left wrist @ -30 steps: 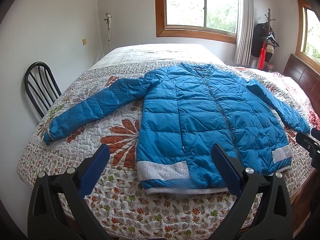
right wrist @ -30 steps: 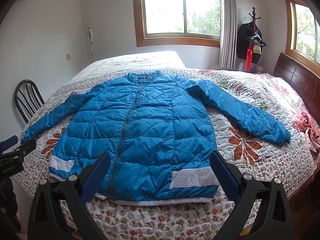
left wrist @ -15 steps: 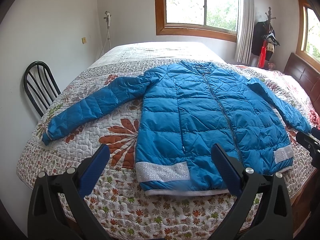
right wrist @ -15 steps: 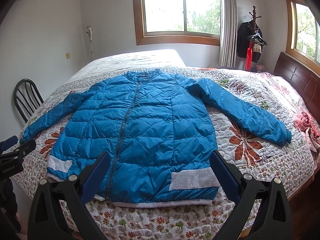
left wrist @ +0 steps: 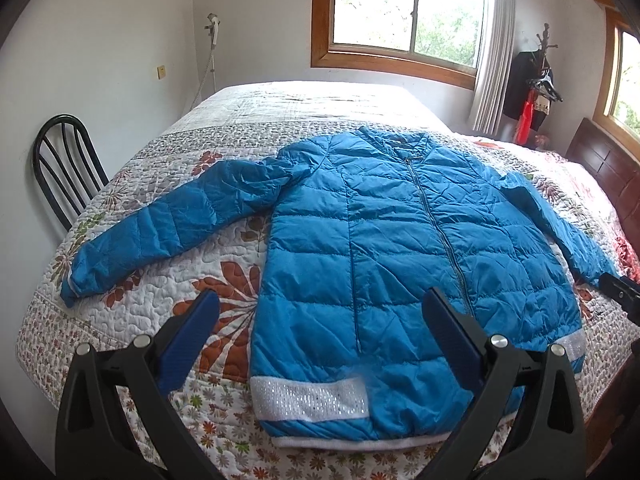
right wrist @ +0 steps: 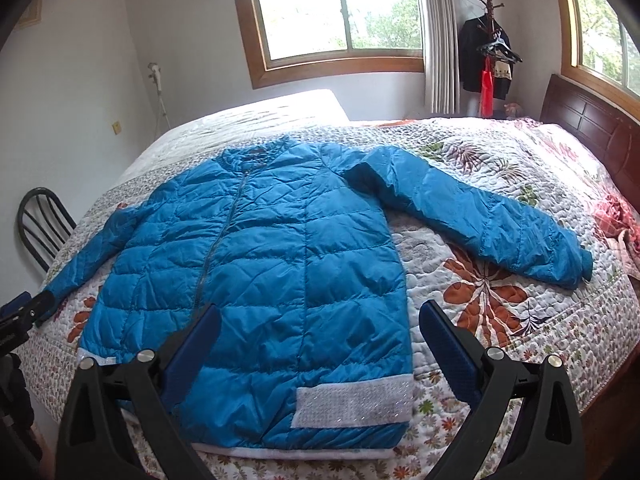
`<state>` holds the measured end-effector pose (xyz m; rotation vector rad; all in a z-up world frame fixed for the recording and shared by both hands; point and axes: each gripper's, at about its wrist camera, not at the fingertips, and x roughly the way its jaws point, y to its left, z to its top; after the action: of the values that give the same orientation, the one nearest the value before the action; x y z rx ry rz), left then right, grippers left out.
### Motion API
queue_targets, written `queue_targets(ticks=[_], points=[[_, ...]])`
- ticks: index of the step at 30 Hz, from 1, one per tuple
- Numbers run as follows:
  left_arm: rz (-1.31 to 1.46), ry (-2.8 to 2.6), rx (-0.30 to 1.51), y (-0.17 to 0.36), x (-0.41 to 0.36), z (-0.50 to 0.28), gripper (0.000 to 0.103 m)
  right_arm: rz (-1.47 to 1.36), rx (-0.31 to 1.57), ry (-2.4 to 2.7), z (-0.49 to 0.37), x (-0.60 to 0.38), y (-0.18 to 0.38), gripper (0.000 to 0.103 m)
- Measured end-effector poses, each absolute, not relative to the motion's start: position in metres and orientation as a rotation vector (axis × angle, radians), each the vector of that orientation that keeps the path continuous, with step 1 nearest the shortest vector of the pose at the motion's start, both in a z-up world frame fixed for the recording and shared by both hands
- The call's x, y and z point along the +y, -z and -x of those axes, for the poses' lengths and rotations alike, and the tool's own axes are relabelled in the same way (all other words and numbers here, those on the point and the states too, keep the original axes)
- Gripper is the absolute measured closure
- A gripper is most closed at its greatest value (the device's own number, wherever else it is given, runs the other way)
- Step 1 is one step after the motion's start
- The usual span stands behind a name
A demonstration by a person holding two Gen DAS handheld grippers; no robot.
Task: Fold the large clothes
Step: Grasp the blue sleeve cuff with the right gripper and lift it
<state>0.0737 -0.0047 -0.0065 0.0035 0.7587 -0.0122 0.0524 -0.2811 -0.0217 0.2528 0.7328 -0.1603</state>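
Note:
A blue quilted jacket [left wrist: 400, 248] lies flat and zipped on the floral quilt of a bed [left wrist: 224, 288], collar far, hem near, both sleeves spread out. It also shows in the right wrist view [right wrist: 272, 264]. Its left sleeve [left wrist: 168, 232] reaches toward the chair; its right sleeve [right wrist: 480, 220] reaches toward the headboard. My left gripper [left wrist: 320, 320] is open and empty above the hem's left part. My right gripper [right wrist: 320, 332] is open and empty above the hem's right part. Neither touches the jacket.
A black chair [left wrist: 64, 168] stands at the bed's left side. A dark wooden headboard [right wrist: 592, 128] is on the right. A coat stand [right wrist: 488, 40] with hanging clothes is in the far corner by the window. Crumpled red fabric [right wrist: 616, 216] lies near the headboard.
Both grippers have moved forward toward the bed; the jacket fills more of each view. The jaws stay open and the jacket has not moved.

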Motion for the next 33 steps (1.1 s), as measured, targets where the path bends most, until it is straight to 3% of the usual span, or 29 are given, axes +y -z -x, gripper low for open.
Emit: queue_targets(ticks=[9, 19, 33], points=[[-0.033, 0.014, 0.809, 0.018, -0.025, -0.157, 0.003, -0.399, 0.765, 0.437, -0.093, -0.448, 0.038, 0.004], [-0.013, 0.017, 0.886, 0.064, -0.041, -0.224, 0.003, -0.685, 0.889, 0.707, -0.097, -0.645, 0.124, 0.004], [0.026, -0.055, 0.911, 0.095, -0.045, -0.273, 0.003, -0.55, 0.967, 0.771, -0.111, -0.659, 0.162, 0.007]])
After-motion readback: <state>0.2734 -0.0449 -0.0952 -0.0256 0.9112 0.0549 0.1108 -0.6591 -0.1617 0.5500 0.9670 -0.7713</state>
